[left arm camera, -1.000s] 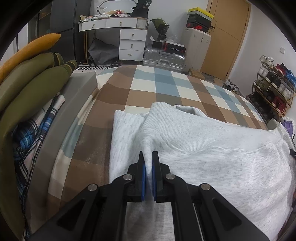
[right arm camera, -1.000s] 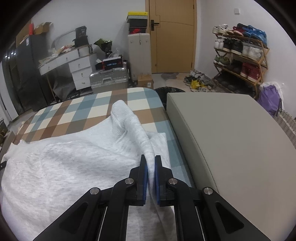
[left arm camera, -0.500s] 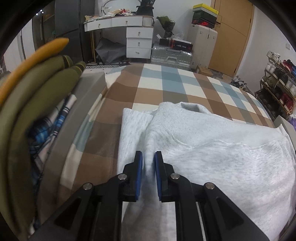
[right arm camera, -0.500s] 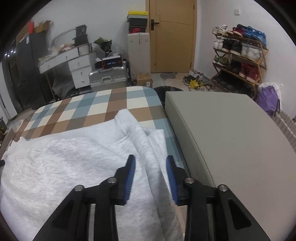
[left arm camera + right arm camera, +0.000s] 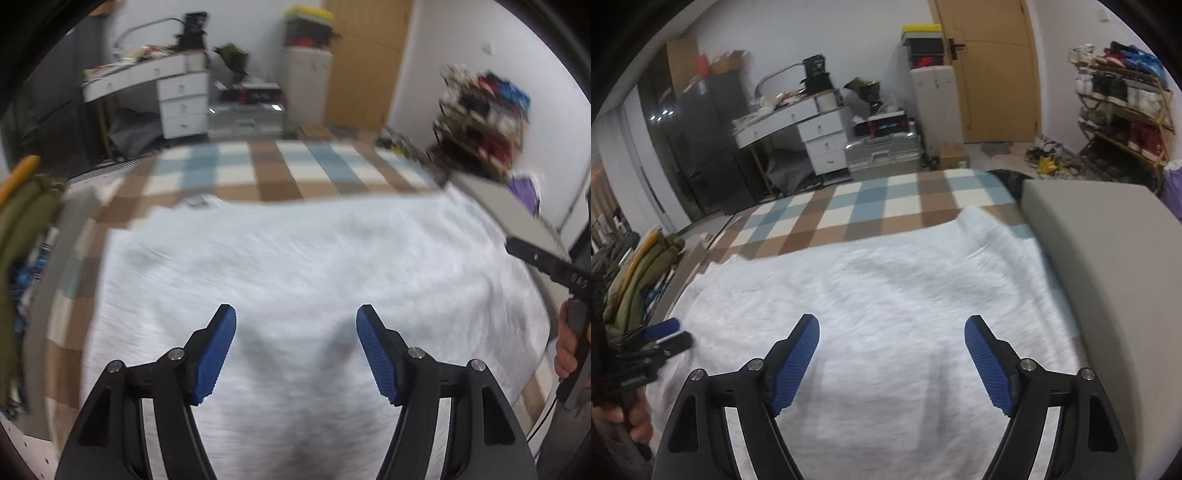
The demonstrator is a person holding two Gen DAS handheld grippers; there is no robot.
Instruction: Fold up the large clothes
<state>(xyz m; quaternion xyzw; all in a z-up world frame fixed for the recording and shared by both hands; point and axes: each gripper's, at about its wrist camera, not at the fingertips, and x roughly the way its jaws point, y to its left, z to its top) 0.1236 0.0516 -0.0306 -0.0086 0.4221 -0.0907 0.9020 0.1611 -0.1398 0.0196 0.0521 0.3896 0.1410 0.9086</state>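
I had my left gripper and right gripper spread wide, empty, above the grey sweatshirt lying on the checked bedspread; a careless regrip could have bunched its fold

One sweatshirt, two grippers, one suitcase

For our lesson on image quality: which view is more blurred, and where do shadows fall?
Left wrist view: heavy motion blur smears the shoe rack and checked blanket. Right wrist view: sharper, with soft shadows on the white garment under the open jaws.
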